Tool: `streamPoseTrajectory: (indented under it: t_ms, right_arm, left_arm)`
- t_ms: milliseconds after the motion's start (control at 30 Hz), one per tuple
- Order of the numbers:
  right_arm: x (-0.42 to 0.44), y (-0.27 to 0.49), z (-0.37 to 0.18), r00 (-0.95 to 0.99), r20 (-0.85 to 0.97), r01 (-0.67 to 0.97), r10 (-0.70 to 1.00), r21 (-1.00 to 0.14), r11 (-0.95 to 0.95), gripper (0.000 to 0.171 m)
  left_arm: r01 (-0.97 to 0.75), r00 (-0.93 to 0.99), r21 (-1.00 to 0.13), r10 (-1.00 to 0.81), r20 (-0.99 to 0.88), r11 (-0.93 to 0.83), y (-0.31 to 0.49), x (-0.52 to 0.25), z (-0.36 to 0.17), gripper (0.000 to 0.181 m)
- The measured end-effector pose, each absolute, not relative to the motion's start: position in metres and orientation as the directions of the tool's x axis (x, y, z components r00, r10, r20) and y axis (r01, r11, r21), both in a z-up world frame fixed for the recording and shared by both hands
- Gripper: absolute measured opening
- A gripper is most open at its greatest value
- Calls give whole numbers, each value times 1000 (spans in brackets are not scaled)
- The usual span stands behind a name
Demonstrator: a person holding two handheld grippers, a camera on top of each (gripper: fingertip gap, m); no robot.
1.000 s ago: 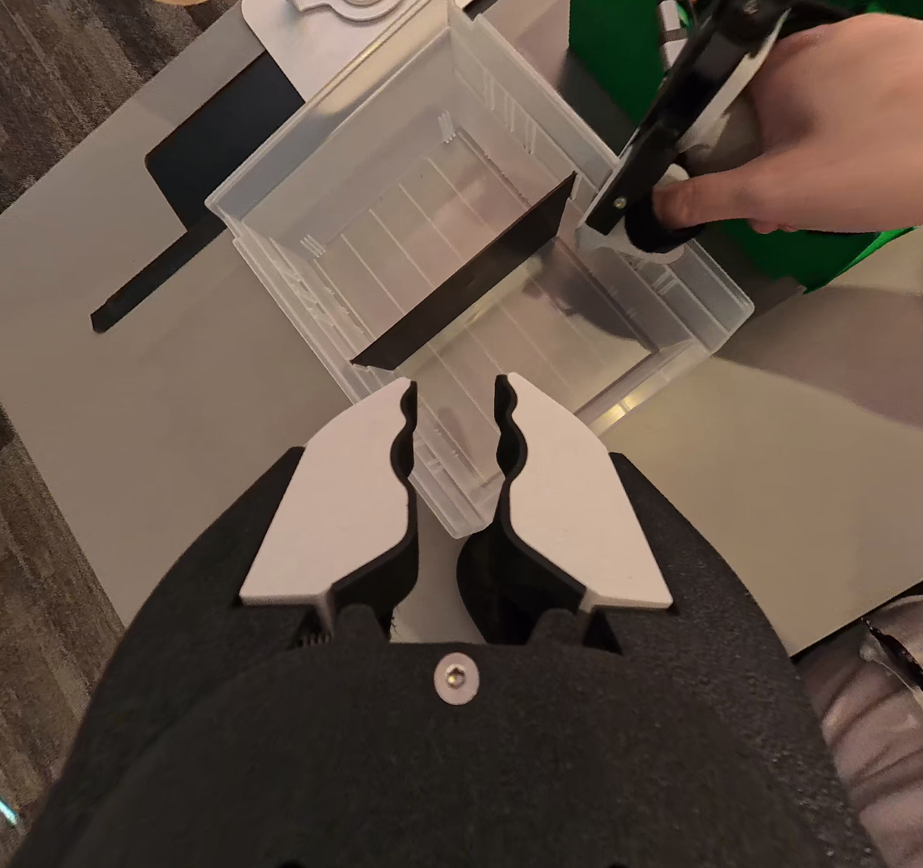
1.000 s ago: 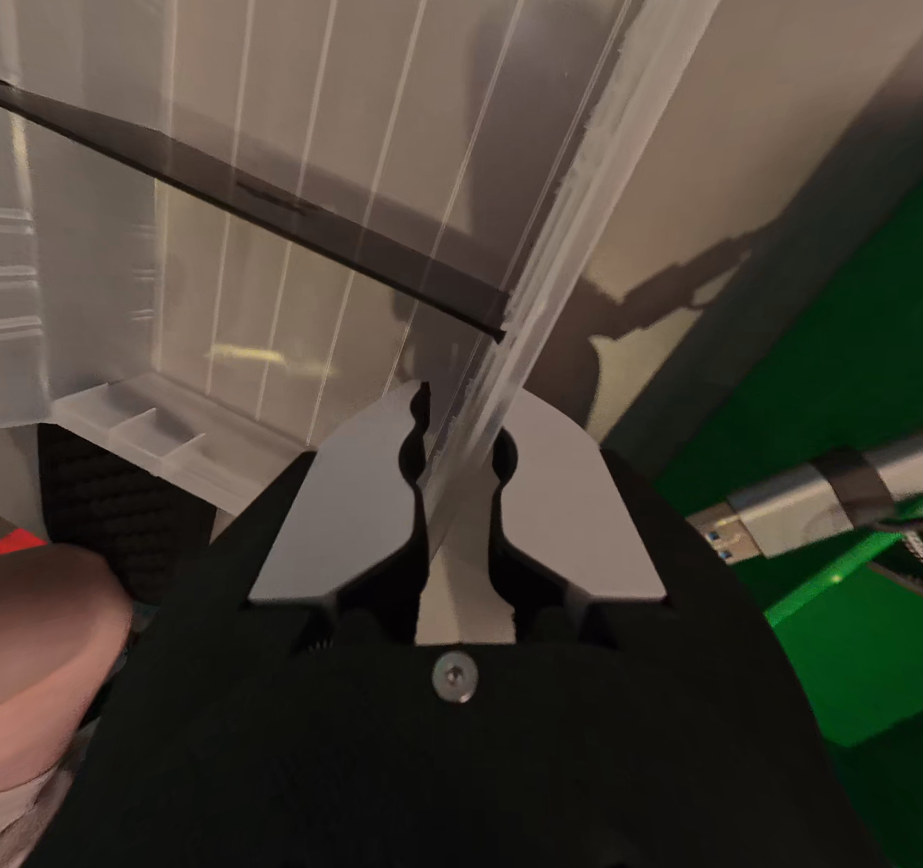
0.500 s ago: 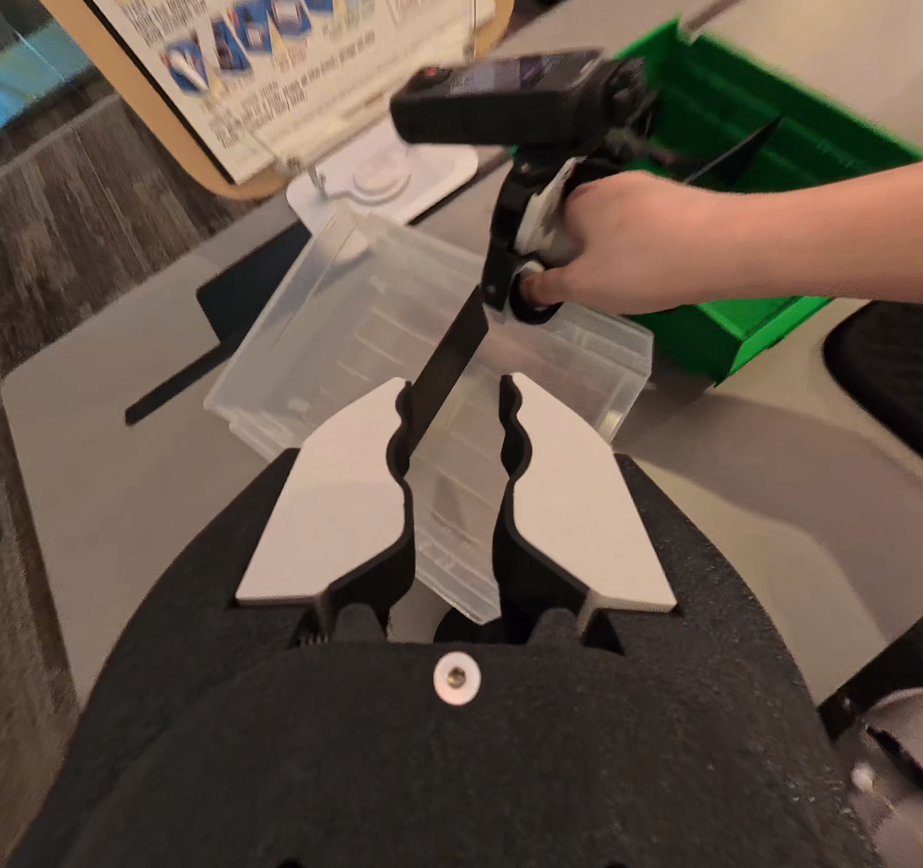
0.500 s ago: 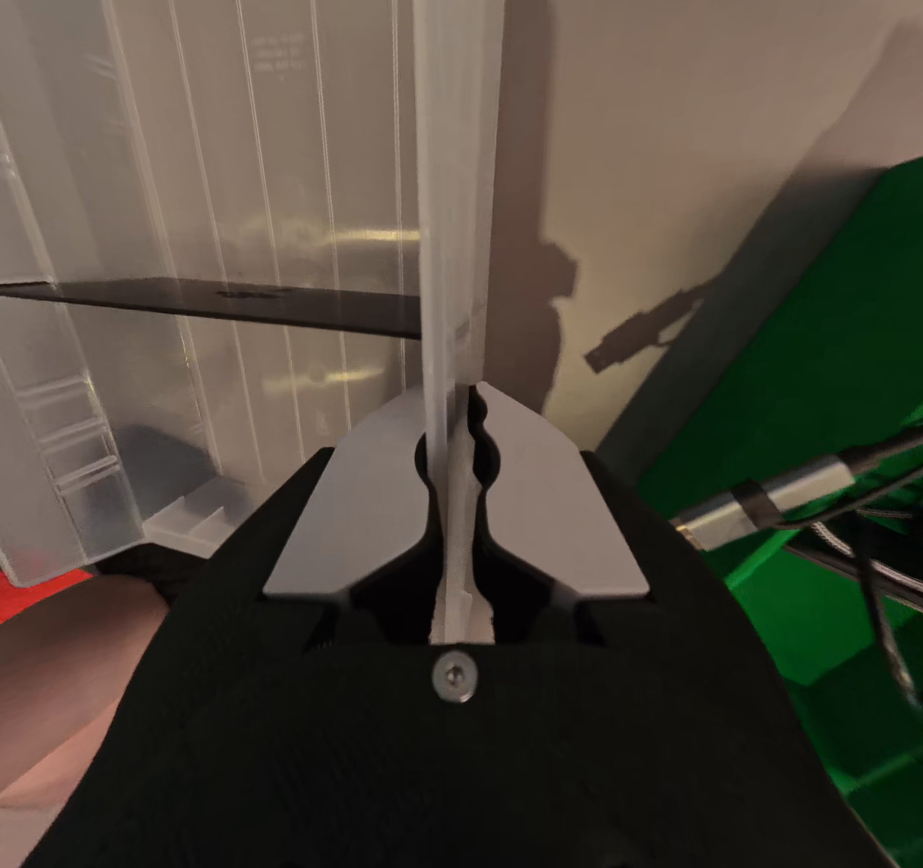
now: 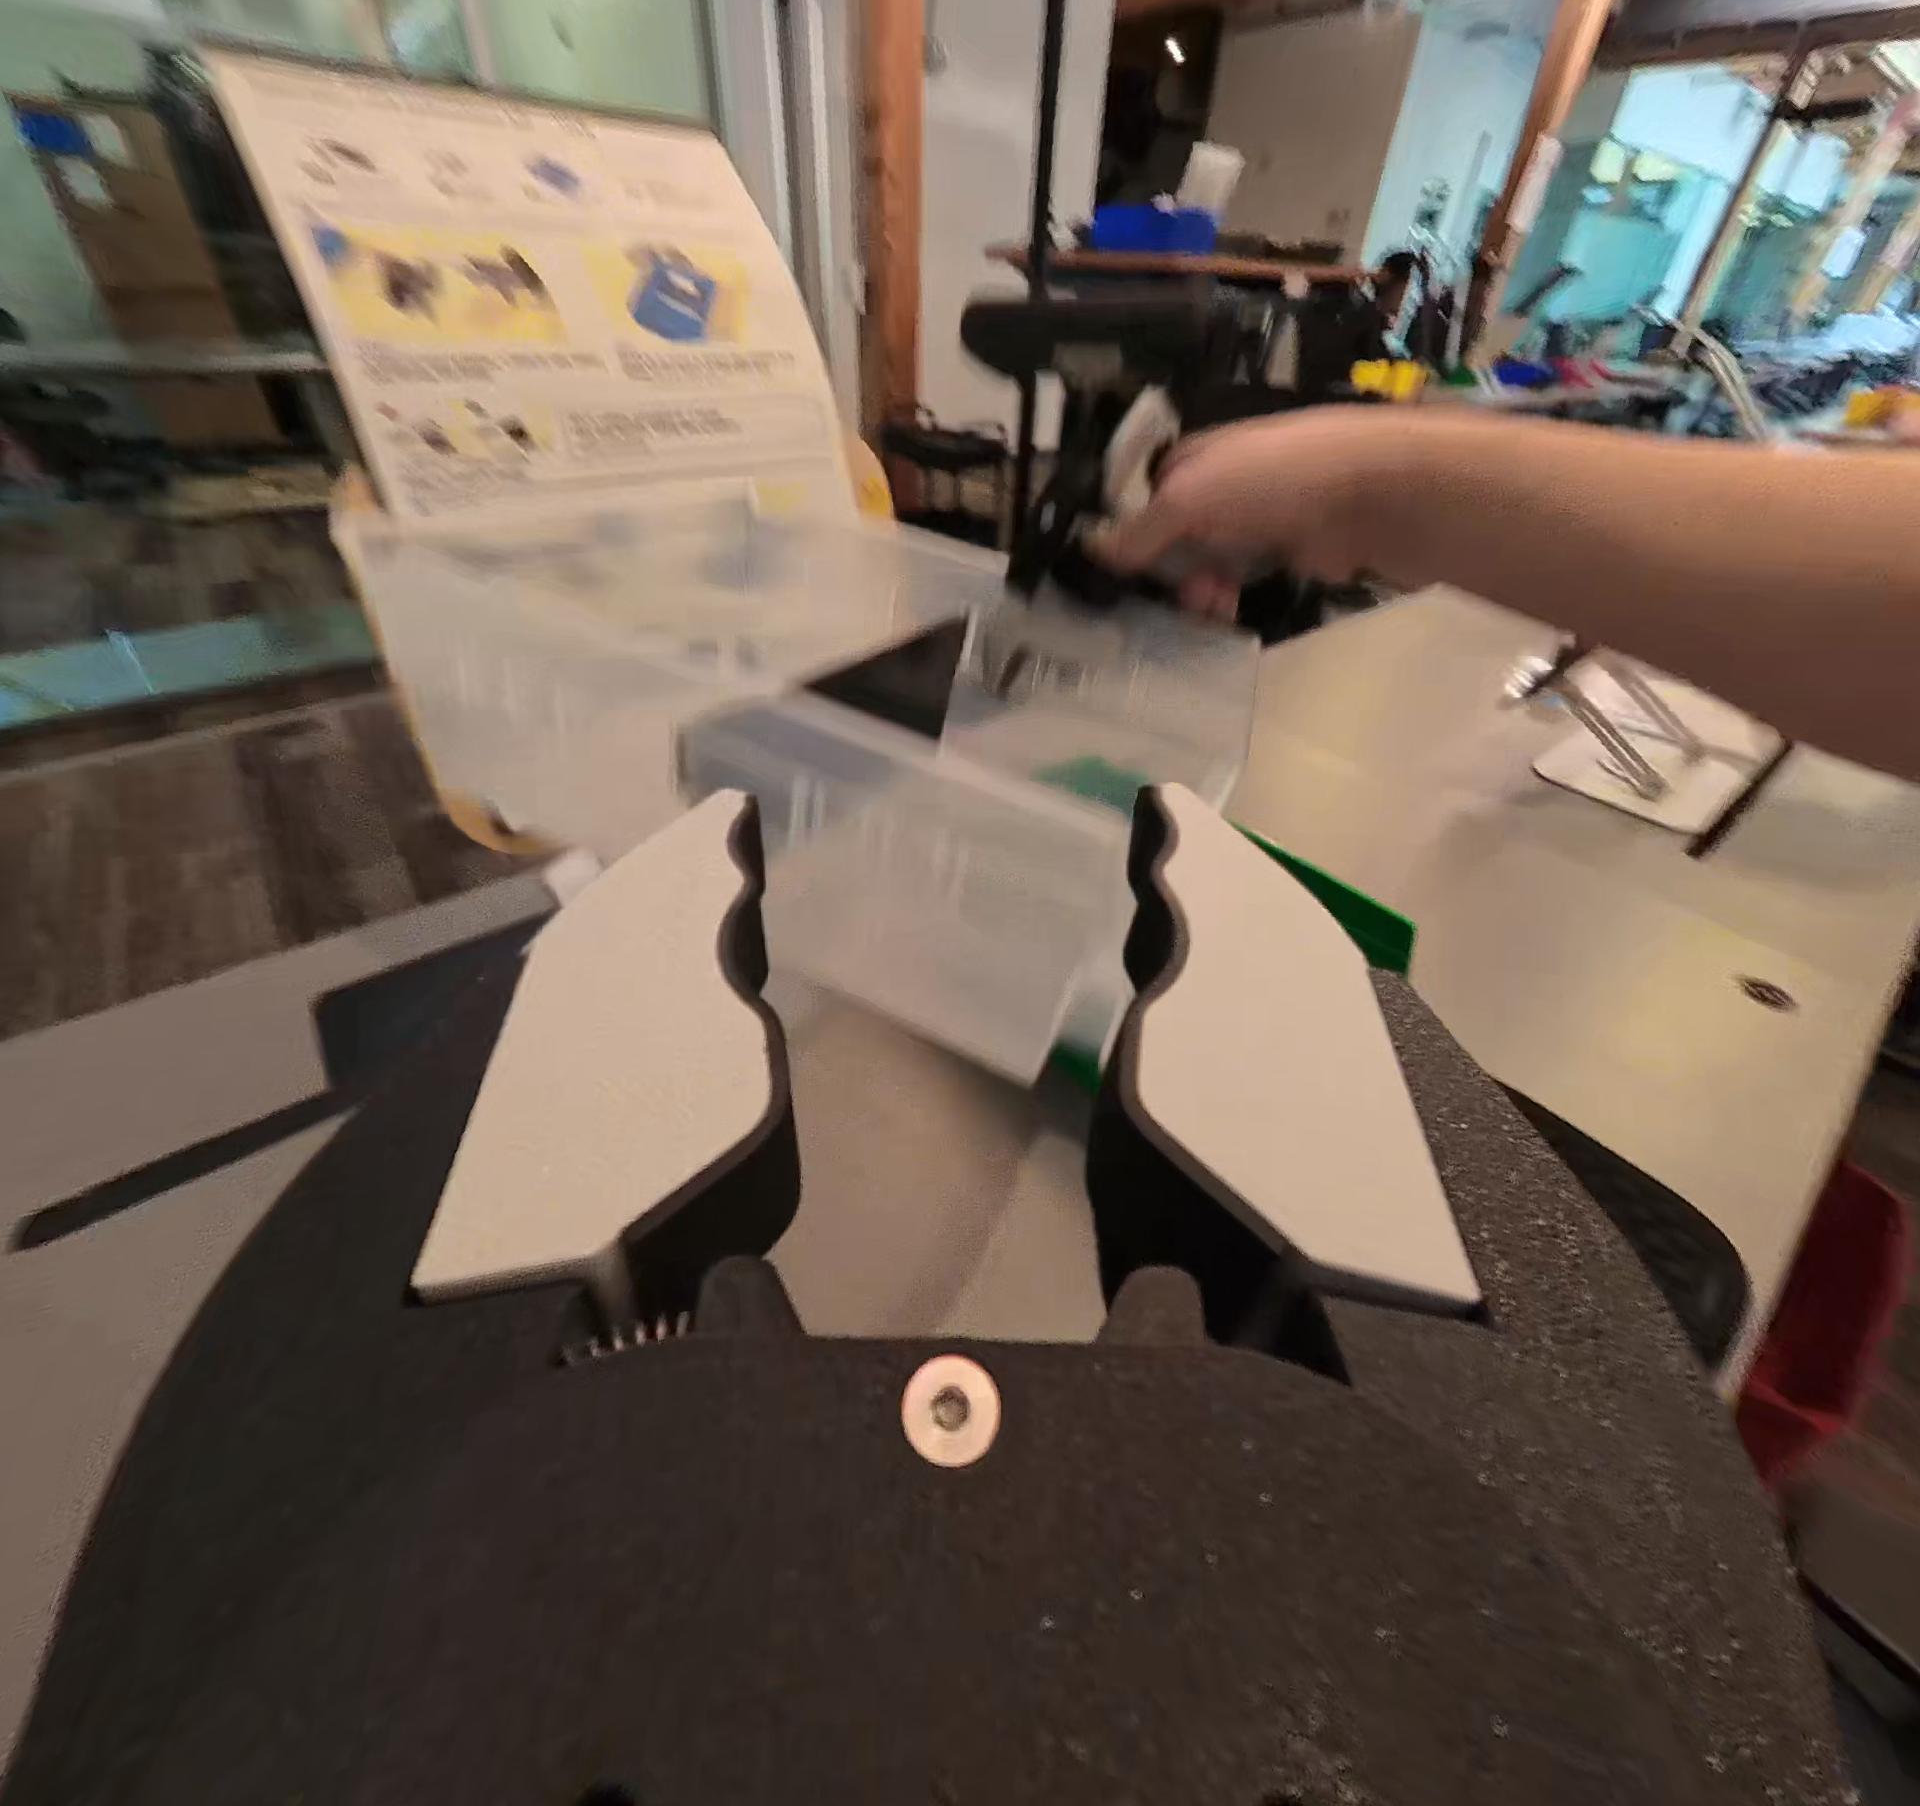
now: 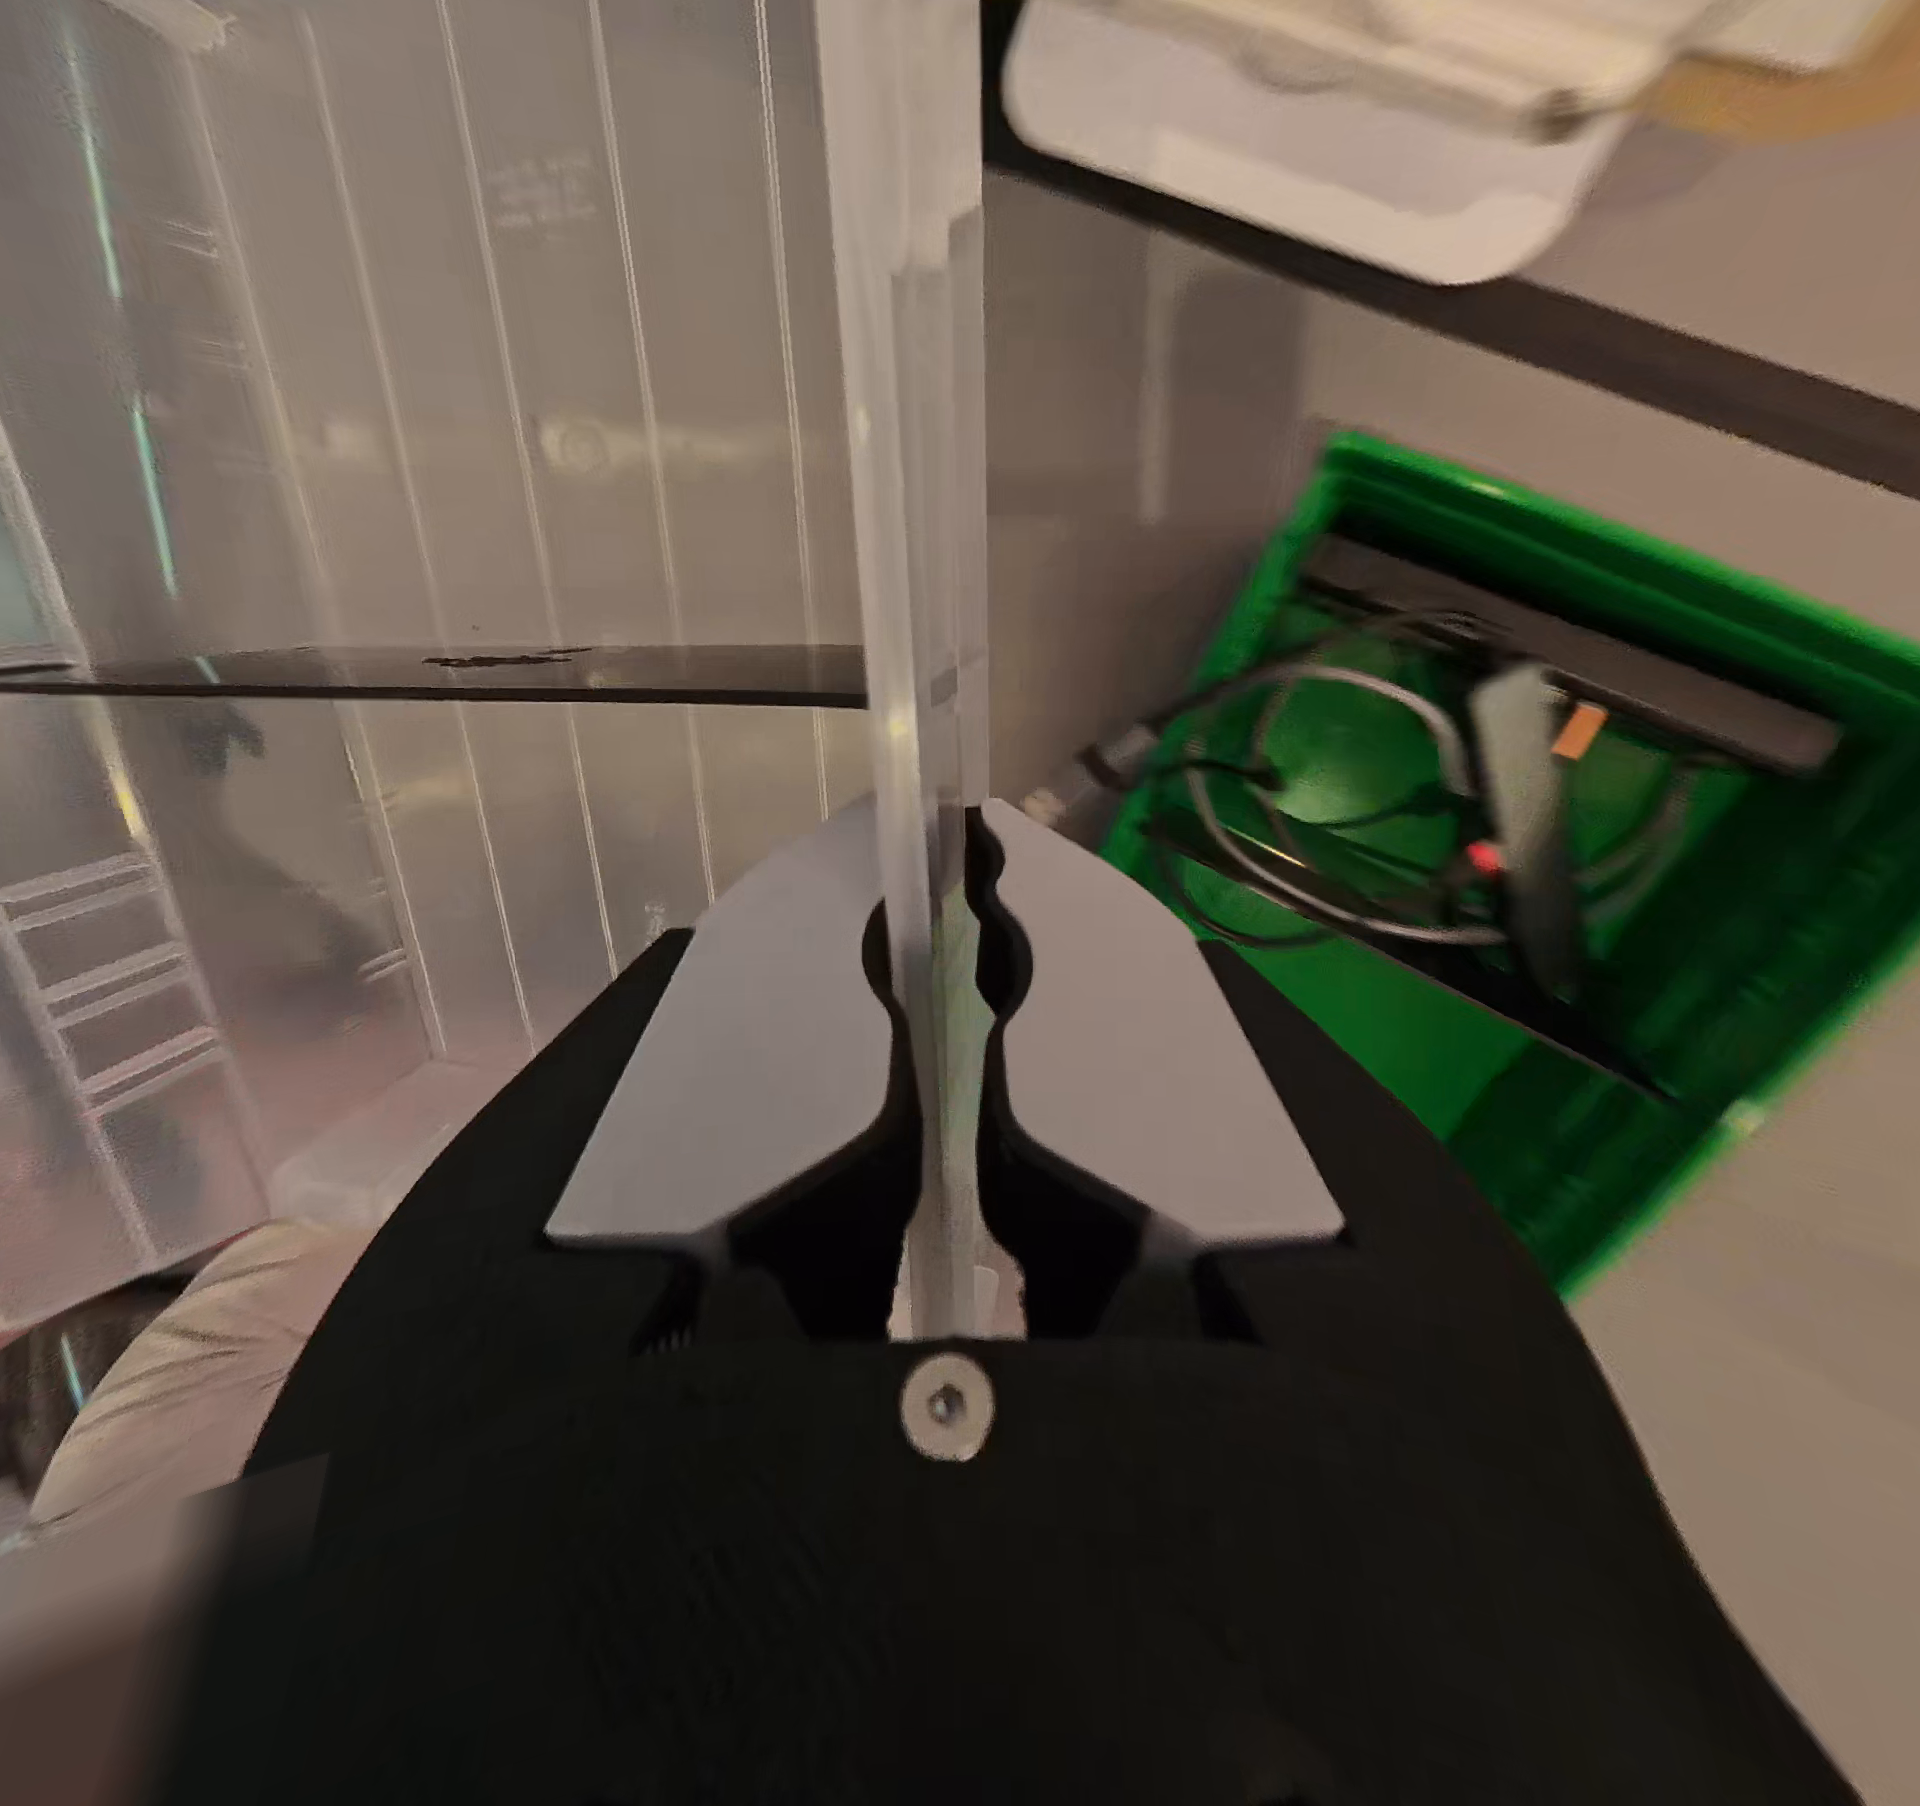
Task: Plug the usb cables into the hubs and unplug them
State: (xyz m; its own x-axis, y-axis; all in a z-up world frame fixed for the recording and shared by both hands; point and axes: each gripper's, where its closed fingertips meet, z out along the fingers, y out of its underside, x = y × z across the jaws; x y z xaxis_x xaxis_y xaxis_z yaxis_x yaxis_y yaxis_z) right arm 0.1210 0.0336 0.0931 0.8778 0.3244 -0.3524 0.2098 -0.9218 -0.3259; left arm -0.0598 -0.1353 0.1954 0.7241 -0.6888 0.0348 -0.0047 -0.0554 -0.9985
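Right gripper (image 6: 940, 863), jaws clamped on the clear plastic bin (image 6: 914, 322) wall, had lifted it; left gripper (image 5: 940, 909) jaws apart, empty. No cable handled yet.

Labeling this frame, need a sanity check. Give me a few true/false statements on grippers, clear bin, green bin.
1. The right gripper is clamped on the clear bin's wall. True.
2. The left gripper is shut on a cable. False: its jaws are open and hold nothing.
3. The green bin holds cables. True.
4. The clear bin has no divider. False: a black divider crosses it.
5. The green bin sits inside the clear bin. False: it is outside it.
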Motion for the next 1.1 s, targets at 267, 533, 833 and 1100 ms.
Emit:
streamPoseTrajectory:
  t_ms: [267, 533, 833, 1100]
  right_arm:
    - [366, 4, 119, 962, -274, -110, 11, -422, -900, 8]
    - [564, -93, 56, 910, -204, -414, -360, -419, -808, 9]
    - [610, -150, -45, 855, -260, -512, -448, -293, -807, 10]
    - [573, -135, -83, 891, -280, -427, -359, -243, -871, 11]
  left_arm:
    - [-414, 495, -801, -845, 202, -433, -104, 42, 68, 76]
    - [-498, 495, -522, -721, 485, -693, -67, 124, -57, 73]
    - [-562, 427, -426, -690, 584, -709, -78, 146, -83, 32]
    - [-565, 565, -413, -700, 438, -714, -38, 81, -80, 12]
